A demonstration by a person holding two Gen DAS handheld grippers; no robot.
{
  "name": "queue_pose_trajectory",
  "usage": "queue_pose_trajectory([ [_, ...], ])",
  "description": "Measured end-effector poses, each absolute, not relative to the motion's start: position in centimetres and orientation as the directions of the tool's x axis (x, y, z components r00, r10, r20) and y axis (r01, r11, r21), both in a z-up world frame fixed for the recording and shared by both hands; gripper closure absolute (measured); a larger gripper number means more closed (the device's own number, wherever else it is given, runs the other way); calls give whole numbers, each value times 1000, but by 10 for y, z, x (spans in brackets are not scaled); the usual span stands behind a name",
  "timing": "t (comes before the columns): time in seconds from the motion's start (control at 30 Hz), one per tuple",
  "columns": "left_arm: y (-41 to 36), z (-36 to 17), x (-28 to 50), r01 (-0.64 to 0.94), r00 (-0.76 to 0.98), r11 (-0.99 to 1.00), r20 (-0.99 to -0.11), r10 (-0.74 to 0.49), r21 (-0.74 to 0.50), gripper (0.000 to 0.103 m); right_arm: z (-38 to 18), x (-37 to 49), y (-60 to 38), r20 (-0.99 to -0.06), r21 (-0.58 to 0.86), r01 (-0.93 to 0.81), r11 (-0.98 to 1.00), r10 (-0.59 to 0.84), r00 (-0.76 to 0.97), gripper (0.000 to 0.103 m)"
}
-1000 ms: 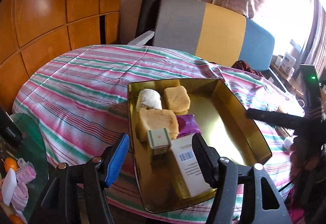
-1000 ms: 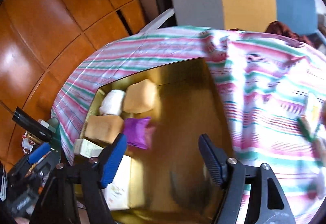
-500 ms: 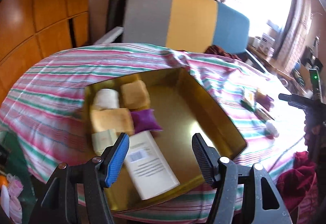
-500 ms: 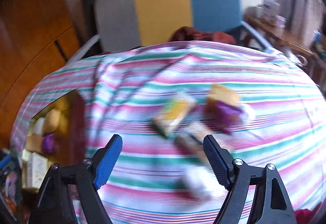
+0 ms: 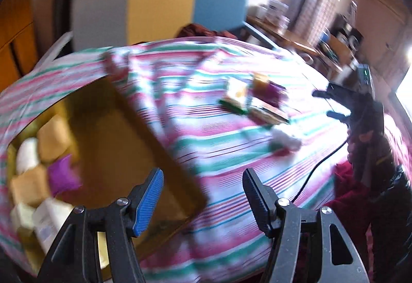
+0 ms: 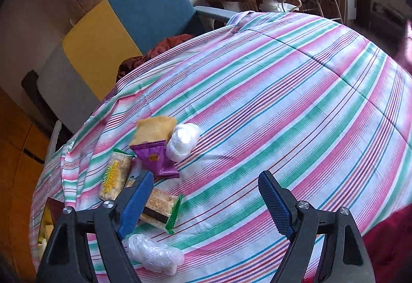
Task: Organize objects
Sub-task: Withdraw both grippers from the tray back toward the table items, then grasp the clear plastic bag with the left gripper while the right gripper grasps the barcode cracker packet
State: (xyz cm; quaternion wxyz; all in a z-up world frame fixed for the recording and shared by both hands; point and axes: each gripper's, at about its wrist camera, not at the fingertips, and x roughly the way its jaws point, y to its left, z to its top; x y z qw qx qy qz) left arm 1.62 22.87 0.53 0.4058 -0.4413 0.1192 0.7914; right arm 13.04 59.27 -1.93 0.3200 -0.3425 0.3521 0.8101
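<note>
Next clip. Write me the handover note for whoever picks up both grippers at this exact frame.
Left gripper: open, empty, over the near corner of the gold tray.
Right gripper: open, empty, over the loose snacks.
Done: tray holds several items, among them a purple packet and tan packets.
Left on the striped cloth: tan packet, purple snack packet, white wrapped ball, two green-edged bars, clear-wrapped white item.

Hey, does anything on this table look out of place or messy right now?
Yes. Several snacks lie loose on the striped cloth instead of in the gold tray: a purple packet, a yellow packet, two cracker bars and two white wrapped pieces. Nothing looks spilled or damaged.
</note>
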Motion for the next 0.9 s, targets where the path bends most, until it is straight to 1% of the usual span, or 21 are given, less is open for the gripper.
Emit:
queue_pose_trajectory([
  [0.07,250,0,17,-767,-244,-615,-805,540,-180,41,-19,134,594,-773,366,-760,-537,279,-570,18],
  [0.23,297,-24,11,-756,-93,-587,-841,533,-288,48,-21,138,595,-759,411,-750,-518,262,-596,18],
  [0.43,341,-39,15,-754,-20,-564,-846,533,-337,48,-20,139,594,-742,444,-730,-519,243,-624,17],
  [0.63,380,-54,12,-690,94,-569,-835,542,-447,48,-19,143,596,-726,481,-718,-503,230,-648,16],
  [0.73,397,-67,10,-621,165,-588,-820,548,-518,47,-19,145,597,-720,496,-713,-496,225,-657,15],
  [0.9,422,-88,16,-578,191,-618,-825,533,-533,47,-20,145,598,-715,512,-704,-493,210,-667,15],
])
